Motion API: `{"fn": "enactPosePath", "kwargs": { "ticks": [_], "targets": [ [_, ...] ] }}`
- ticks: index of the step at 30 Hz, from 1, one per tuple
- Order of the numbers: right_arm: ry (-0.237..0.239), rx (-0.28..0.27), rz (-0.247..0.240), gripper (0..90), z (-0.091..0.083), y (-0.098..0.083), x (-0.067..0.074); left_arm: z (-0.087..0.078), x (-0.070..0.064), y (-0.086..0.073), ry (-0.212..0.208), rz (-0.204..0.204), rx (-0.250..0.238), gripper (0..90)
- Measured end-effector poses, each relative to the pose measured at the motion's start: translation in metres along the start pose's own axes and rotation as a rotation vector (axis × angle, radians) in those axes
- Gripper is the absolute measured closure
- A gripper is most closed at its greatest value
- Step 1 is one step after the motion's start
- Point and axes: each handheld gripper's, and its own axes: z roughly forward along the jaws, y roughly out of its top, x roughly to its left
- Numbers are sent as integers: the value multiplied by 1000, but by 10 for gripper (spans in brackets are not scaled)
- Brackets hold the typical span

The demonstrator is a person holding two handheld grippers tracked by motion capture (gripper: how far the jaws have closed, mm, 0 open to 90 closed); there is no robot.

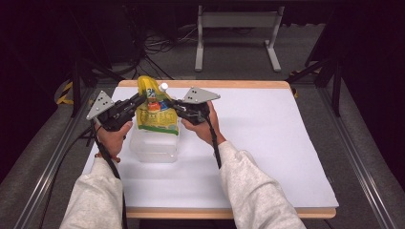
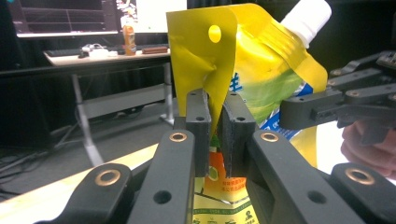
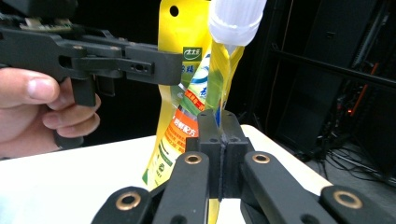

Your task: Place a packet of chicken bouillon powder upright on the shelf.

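A yellow stand-up pouch [image 1: 155,113] with a white screw cap [image 1: 164,87] is held upright over a clear plastic tub [image 1: 155,149] at the table's back left. My left gripper [image 1: 142,98] is shut on the pouch's left edge. My right gripper [image 1: 172,103] is shut on its right edge, below the cap. In the left gripper view the jaws [image 2: 215,112] pinch the yellow side seam of the pouch [image 2: 261,70]. The right gripper view has its jaws [image 3: 217,123] closed on the thin edge of the pouch [image 3: 180,93] under the cap [image 3: 236,21].
A white sheet covers the wooden table [image 1: 267,143], with open room to the right of the tub. Beyond the far edge stand a grey metal frame [image 1: 236,21] and loose cables on the floor. Dark rails run along both sides.
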Motion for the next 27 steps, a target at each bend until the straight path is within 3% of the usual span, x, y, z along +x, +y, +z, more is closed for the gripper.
{"fn": "enactPosePath", "kwargs": {
  "ticks": [3, 7, 19, 21, 27],
  "targets": [
    [-11, 6, -21, 900, 2, 2, -1, 0, -1, 2, 9, 22, 4, 831],
    [-12, 8, -17, 900, 4, 1, -4, 0, 2, -1, 6, -1, 4, 827],
    [10, 34, 18, 900, 10, -19, -5, -2, -1, -13, 4, 30, 71, 831],
    [22, 28, 45, 900, 10, -23, -4, -4, 1, -13, -6, 22, 72, 831],
    [30, 49, 45, 900, 11, -25, -1, -9, -1, -11, -6, 39, 79, 845]
  ]
}}
